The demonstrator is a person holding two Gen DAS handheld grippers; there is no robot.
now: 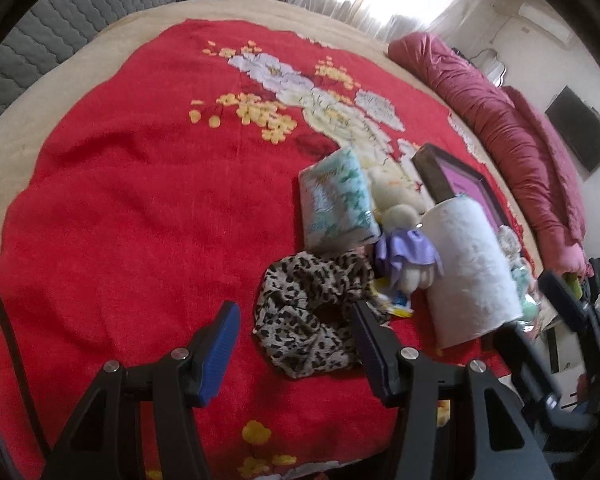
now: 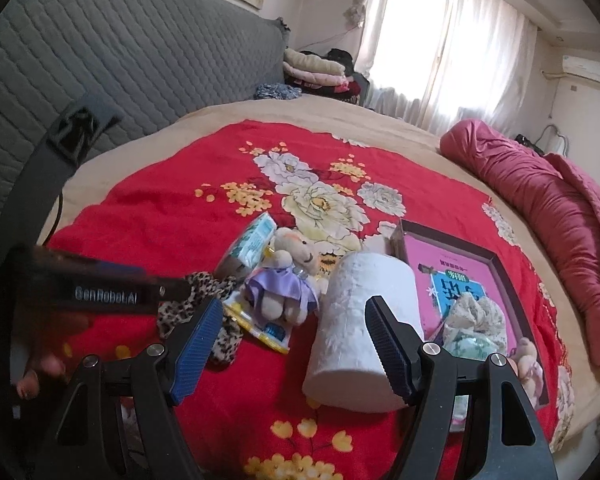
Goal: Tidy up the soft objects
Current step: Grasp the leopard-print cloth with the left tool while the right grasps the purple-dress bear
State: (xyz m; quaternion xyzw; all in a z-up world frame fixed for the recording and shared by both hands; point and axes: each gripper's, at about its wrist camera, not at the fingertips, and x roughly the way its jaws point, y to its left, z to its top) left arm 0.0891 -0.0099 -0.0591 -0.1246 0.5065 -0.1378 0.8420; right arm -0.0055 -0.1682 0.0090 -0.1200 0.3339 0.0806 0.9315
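Note:
A leopard-print scrunchie (image 1: pixel 312 312) lies on the red floral blanket (image 1: pixel 140 200), just ahead of my open, empty left gripper (image 1: pixel 296 344). Beyond it are a tissue pack (image 1: pixel 336 200), a plush toy in a purple dress (image 1: pixel 404 252) and a white paper roll (image 1: pixel 472 268). In the right wrist view my right gripper (image 2: pixel 296 344) is open and empty, with the paper roll (image 2: pixel 360 320) right before its jaws. The plush toy (image 2: pixel 284 280), tissue pack (image 2: pixel 252 244) and scrunchie (image 2: pixel 204 300) lie to its left. A dark-framed tray (image 2: pixel 504 276) holds a floral scrunchie (image 2: pixel 480 316) and other soft items.
A rolled pink quilt (image 2: pixel 548 200) lies along the bed's right side. A grey quilted headboard (image 2: pixel 120 60) stands behind. Folded clothes (image 2: pixel 316 68) are stacked at the back. The left gripper's body (image 2: pixel 100 292) crosses the left of the right wrist view. A yellow-blue packet (image 2: pixel 260 328) lies under the plush toy.

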